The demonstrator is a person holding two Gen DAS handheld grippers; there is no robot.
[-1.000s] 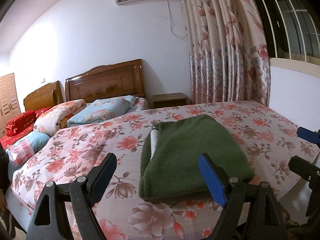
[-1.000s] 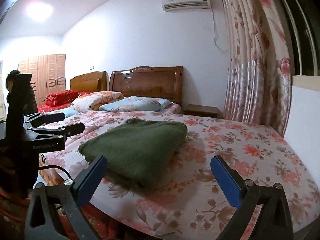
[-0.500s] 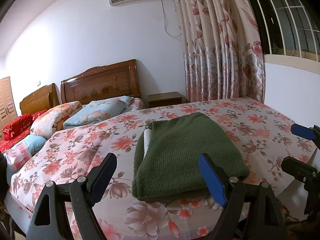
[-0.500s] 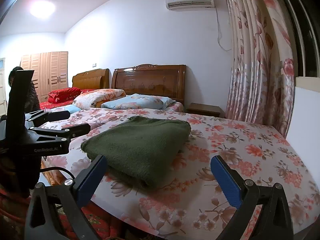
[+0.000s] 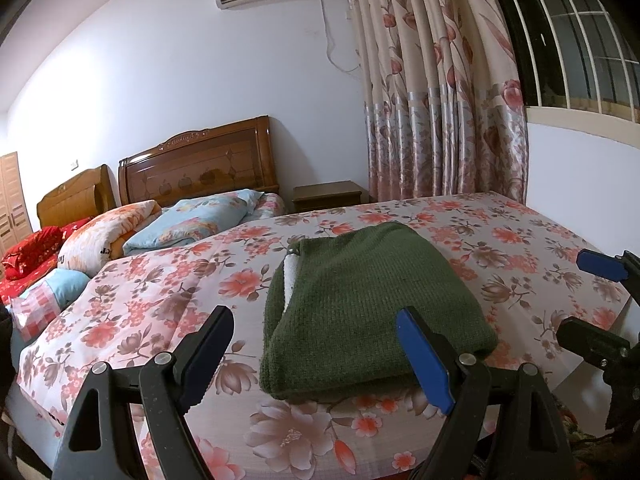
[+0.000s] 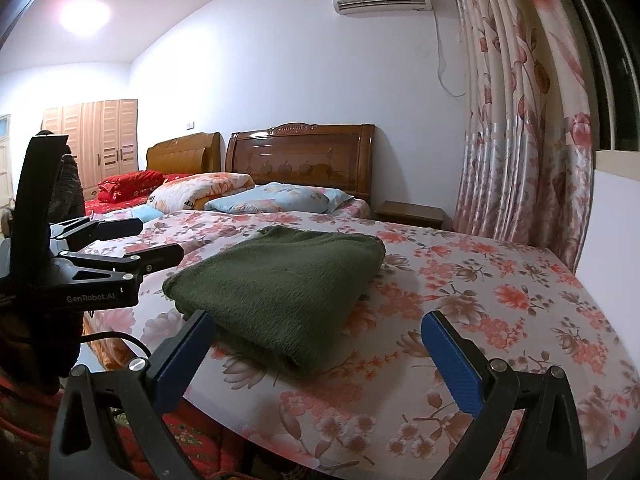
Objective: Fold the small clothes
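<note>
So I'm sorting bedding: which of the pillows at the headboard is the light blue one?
The light blue floral pillow lying flat nearest the wooden headboard; the puffy orange-flowered white pillow sits beside it.

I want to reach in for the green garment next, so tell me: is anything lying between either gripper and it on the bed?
Nothing visible does. The left gripper and right gripper are both open and empty, short of the folded green garment. Only bare floral bedspread lies between them and its near edge.
</note>
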